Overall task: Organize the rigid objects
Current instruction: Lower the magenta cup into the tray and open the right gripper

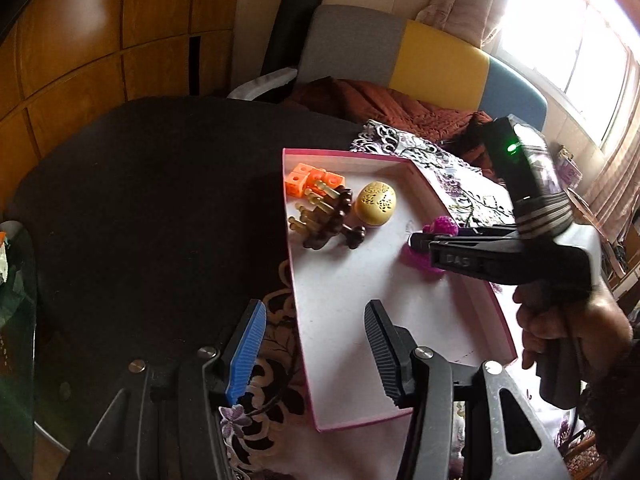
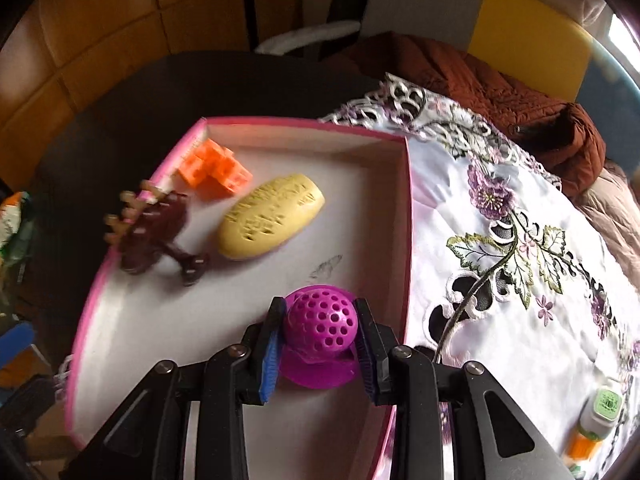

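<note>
- Box (image 2: pixel 404 216) already holds orange blocks (image 2: pixel 216 168), egg (image 2: pixel 272 216), brown toy (image 2: pixel 156 232), all ahead of right gripper (image 2: pixel 320 344).
- Right gripper clamps purple ball (image 2: pixel 320 324) over box floor; release pending.
- Left gripper (image 1: pixel 316 348) half-open, empty, straddling box's near wall.
- Bottle (image 2: pixel 596 420) on cloth (image 2: pixel 520 280) looks left.

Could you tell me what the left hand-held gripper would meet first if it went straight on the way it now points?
Most likely the bare white floor of the pink box. The left hand-held gripper points down over the box's near left edge with open, empty jaws; the depth is hard to judge.

Left wrist view angled down from farther back, right wrist view steeper and closer, both sharing the pink-rimmed box (image 1: pixel 416 168) (image 2: pixel 304 122).
</note>
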Motion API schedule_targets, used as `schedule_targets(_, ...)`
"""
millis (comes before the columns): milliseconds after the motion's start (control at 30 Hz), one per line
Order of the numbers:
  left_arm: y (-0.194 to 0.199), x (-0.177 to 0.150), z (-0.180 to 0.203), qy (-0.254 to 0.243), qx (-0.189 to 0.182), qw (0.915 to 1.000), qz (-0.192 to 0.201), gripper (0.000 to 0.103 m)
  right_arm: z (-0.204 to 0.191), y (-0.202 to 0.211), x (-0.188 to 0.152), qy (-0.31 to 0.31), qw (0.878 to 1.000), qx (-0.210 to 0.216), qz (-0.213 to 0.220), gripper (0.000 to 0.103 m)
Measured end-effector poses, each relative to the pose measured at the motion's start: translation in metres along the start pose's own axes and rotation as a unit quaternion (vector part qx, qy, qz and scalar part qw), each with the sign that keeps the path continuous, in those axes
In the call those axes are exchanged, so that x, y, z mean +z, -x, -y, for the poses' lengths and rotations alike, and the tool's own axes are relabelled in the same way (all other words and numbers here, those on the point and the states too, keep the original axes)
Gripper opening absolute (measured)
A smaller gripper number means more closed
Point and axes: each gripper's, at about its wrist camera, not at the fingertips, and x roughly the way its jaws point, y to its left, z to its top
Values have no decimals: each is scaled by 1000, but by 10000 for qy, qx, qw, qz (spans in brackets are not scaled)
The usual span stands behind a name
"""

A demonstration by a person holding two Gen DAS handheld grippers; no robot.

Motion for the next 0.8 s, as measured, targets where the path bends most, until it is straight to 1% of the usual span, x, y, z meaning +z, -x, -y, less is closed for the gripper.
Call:
schedule_targets(67,-1,0,-1,-3,28,10000,-10,52,4,-6,1,-65,9999,-73,25,34)
schedule_targets(133,-1,0,-1,8,48,10000,-10,52,7,-6,2,-178,9998,-5,95,35)
schedule_targets(200,-1,1,-2,17,47,10000,-6,52,6,-3,2,-181,9996,29,191,40)
schedule_targets(233,-1,1,-2,5,52,10000,1,52,6,0,1,-174,9995,60,244,45)
schedule_targets(267,-1,1,-1,-5,51,10000,5,52,5,3,0,-173,9994,76,302,54)
schedule_targets(300,0,1,-1,-6,43,10000,9,52,4,8,-2,-179,9991,94,368,57)
schedule_targets(433,1,0,4,-66,30,10000,17,52,6,25,-8,-304,9977,173,584,59)
schedule_targets(500,2,0,6,-89,26,10000,32,52,8,33,-12,-352,9969,201,676,61)
schedule_targets(700,5,-1,11,-158,5,9999,53,52,13,53,-30,-559,9942,156,900,64)
schedule_targets(800,7,-2,15,-224,-19,9997,72,52,16,64,-39,-650,9925,134,1028,68)
